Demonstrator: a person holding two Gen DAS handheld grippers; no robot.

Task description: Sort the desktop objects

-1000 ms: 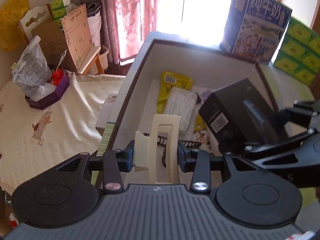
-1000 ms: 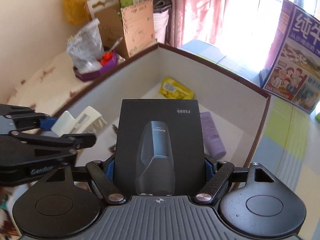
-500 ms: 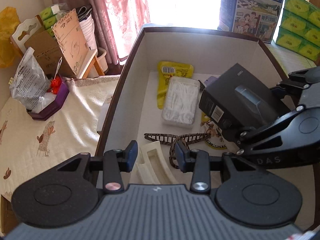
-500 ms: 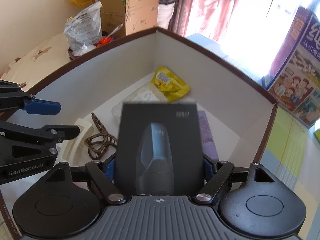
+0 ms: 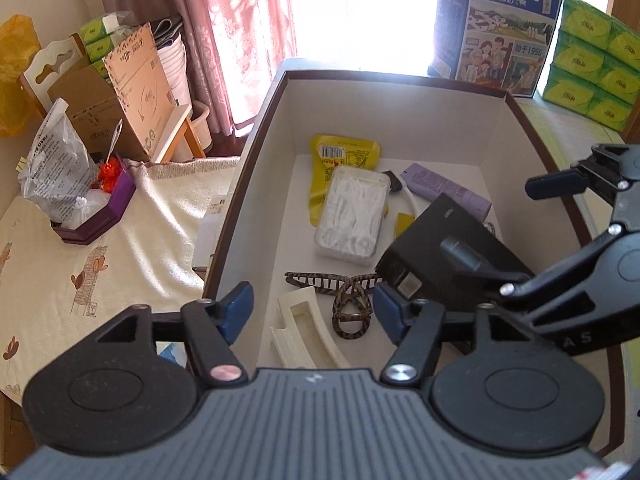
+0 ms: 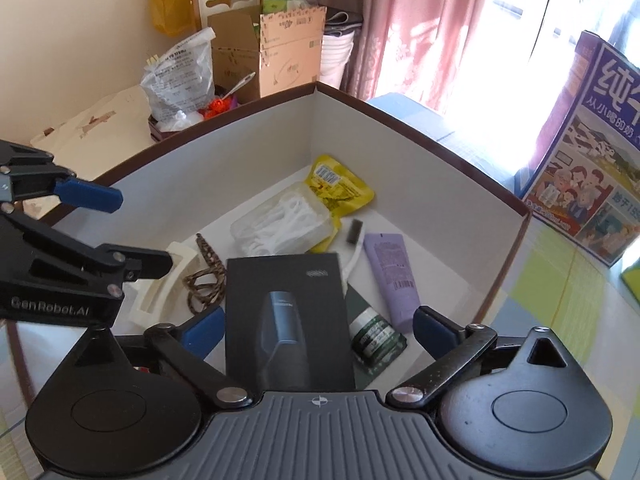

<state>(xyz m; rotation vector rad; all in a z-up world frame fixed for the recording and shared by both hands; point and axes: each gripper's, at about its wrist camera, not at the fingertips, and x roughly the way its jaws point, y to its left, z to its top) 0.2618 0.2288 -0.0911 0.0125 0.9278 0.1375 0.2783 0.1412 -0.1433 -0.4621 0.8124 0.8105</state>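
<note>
Left wrist view: the near end of the cream hair clip (image 5: 306, 330) is cut off behind the left gripper's (image 5: 312, 312) body. The near corner of the black shaver box (image 5: 444, 264) is hidden behind the right gripper (image 5: 532, 232) crossing in from the right. Print on the box is too small to read. Left gripper jaws stand wide apart, holding nothing; the cream clip lies flat on the floor of the storage box (image 5: 256, 184), below and between the blue pads. The tortoiseshell hair clip (image 5: 348, 304) lies just beside the cream one. Further in: clear case of floss picks (image 5: 352, 216) overlapping a yellow packet (image 5: 344, 156), and a lilac tube (image 5: 444, 188) by the far wall. Right wrist view: the right gripper (image 6: 316, 328) is also spread wide; the shaver box (image 6: 288, 320) sits between its pads, a clear gap showing at the right pad, contact at the left pad hard to judge. Its lower edge is hidden by the gripper body. It partly covers a dark green sachet (image 6: 374, 334). The left gripper (image 6: 132, 232) enters from the left, covering part of the cream clip (image 6: 160, 288).
</note>
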